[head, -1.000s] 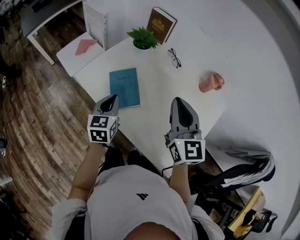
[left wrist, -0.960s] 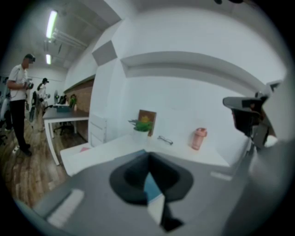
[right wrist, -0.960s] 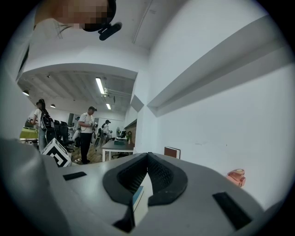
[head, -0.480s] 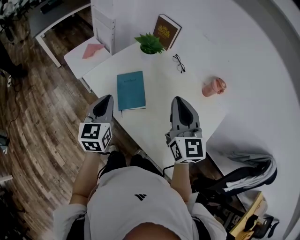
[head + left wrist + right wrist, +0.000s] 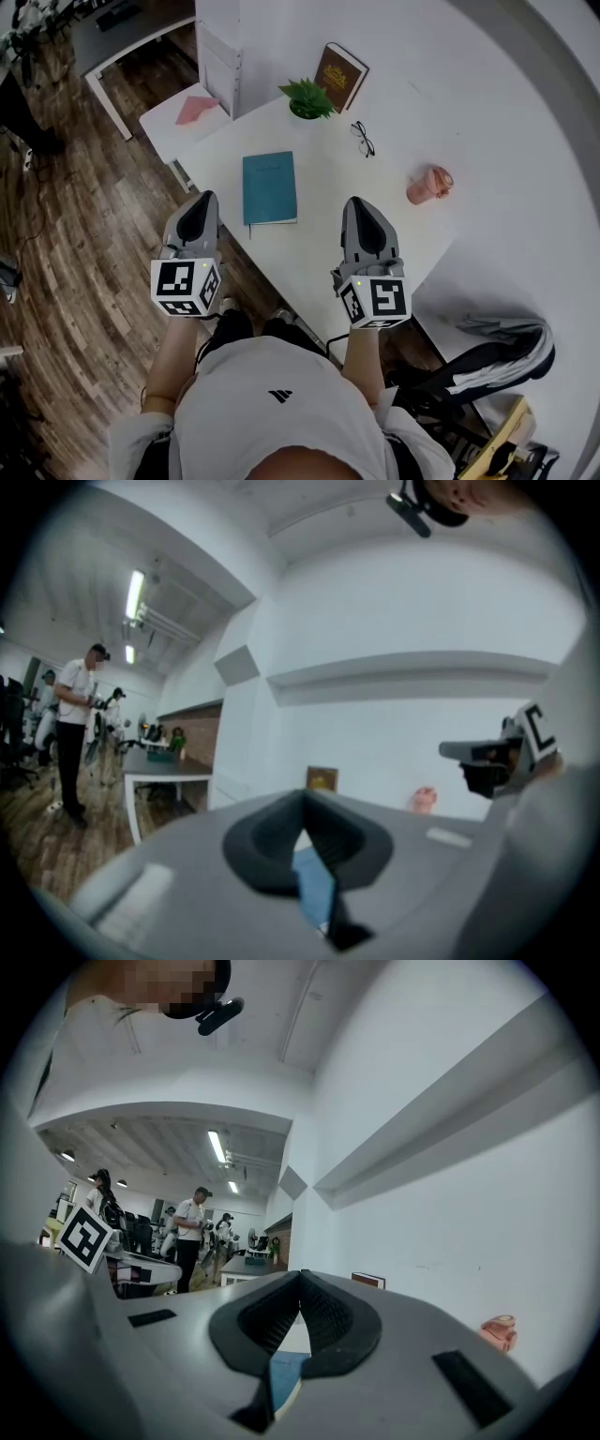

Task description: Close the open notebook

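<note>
- A person stands at the near corner of a white bench (image 5: pixel 328 220), a claw in each hand, both pointing level across its top.
- The teal notebook (image 5: pixel 270 187) lies flat on the bench with its cover down and no pages showing. Judged from this, the closing is already done.
- The notebook lies ahead of both claws and between their two lines. It is markedly closer to the left claw (image 5: pixel 203 199), just ahead of it and to its right.
- The right claw (image 5: pixel 360 202) hangs over the bench well off to the notebook's right, so the left hand has the shorter reach.
- The notebook's long axis runs away from the person, roughly parallel to the way the claws point, with a short edge facing them.
- The left claw is clenched and holds nothing. Its own view shows the pads meeting, with the notebook's blue only a sliver below them.
- The right claw is likewise clenched and empty, its ribbed pads touching at the tips, blue cover glimpsed beneath.
- Farther back on the bench, well apart from the notebook, are a potted plant (image 5: pixel 307 97), a brown book (image 5: pixel 340 66), spectacles (image 5: pixel 364 139) and a pink cup (image 5: pixel 428 185).
</note>
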{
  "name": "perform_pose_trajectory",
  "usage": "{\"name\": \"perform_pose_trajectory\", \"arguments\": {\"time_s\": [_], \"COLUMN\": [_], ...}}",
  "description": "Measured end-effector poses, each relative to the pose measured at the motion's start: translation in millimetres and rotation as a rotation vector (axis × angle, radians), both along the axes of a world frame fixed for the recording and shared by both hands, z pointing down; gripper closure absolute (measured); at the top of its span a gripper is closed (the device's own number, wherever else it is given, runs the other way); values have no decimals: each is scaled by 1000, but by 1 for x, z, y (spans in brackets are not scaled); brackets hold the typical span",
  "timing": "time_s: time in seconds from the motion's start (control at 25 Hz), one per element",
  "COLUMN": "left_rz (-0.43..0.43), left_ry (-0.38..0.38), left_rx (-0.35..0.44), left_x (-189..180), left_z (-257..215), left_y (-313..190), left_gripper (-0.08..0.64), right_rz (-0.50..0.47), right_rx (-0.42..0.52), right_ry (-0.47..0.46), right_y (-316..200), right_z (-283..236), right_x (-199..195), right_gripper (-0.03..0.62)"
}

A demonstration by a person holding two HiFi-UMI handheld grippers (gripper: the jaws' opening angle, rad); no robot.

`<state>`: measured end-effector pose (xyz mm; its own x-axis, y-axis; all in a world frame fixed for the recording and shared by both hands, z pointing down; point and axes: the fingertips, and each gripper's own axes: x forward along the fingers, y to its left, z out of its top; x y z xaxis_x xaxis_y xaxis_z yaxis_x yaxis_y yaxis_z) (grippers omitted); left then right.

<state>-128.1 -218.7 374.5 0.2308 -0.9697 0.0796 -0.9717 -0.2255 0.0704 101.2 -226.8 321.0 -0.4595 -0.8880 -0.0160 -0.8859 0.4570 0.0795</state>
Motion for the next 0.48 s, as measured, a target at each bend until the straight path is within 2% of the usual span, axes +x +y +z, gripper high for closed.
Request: {"name": "perform_pose_trajectory", "arguments": {"time_s": [0.28, 0.48], "left_rz": [-47, -93], "left_ry": [16, -4], "left_rx": [50, 93], "left_x": [-10, -17], "left_z": [-17, -28], "left_y": [15, 25], "left_gripper": [552, 551], "right_rz": [-25, -47], "right_rx": [11, 18], "right_ry": [-6, -12], "right_y": [5, 9], "right_z": [-4, -6], "right_x": [-2, -5], "right_gripper": [594, 594]}}
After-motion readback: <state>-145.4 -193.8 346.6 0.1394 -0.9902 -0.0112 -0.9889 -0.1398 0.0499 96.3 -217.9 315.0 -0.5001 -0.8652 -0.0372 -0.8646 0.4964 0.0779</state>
